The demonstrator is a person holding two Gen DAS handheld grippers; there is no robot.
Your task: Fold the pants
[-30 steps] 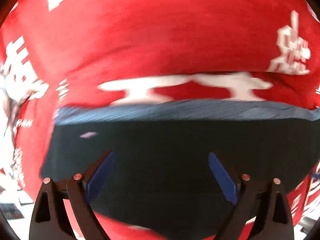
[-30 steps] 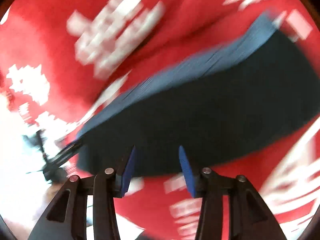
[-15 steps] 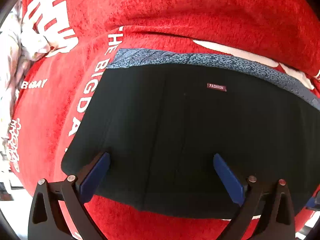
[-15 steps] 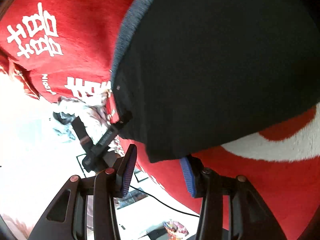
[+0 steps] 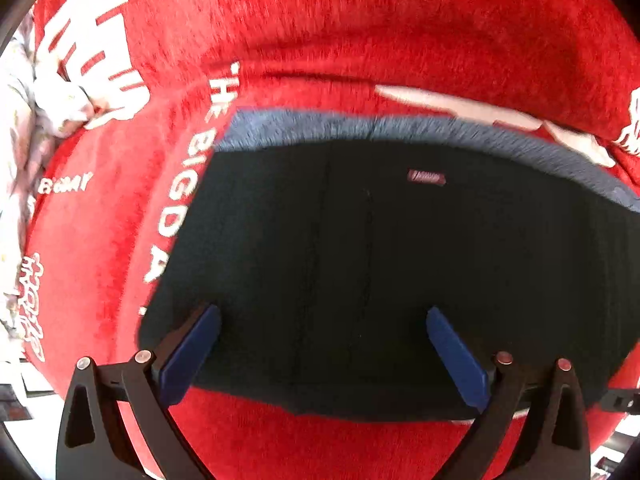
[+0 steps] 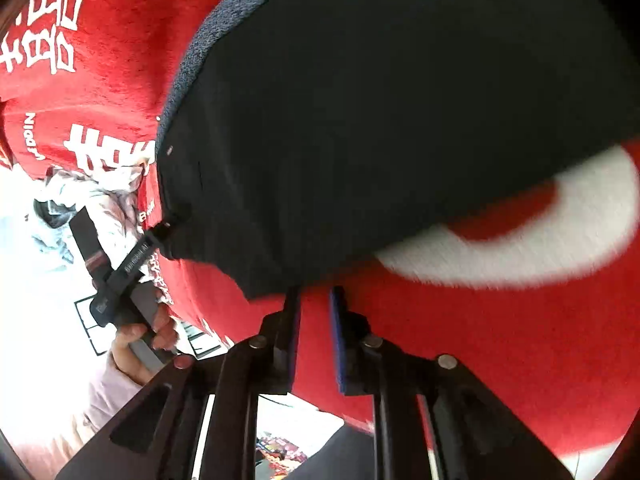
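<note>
Both fisheye views are bright but slightly motion-blurred; edges bend strongly, and left of the dark pants (image 6: pixel 400 120) the background is overexposed white.

My left hand-held gripper (image 5: pixel 322 350): black frames, blue pads (image 5: pixel 190 354), silver screws. Right hand-held gripper (image 6: pixel 314 312) same. Bare-skinned hand (image 6: pixel 138 342), pale pink sleeve.

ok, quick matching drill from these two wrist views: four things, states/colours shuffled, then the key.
Things:
1. left gripper
2. right gripper
3. pants
4. blanket

States:
A. red with white lettering
B. jaws nearly closed, at the pants' near edge
C. dark, flat, with a grey-blue waistband
D. jaws wide open over dark fabric

Pairs: 1-D, 2-B, 3-C, 4-A
</note>
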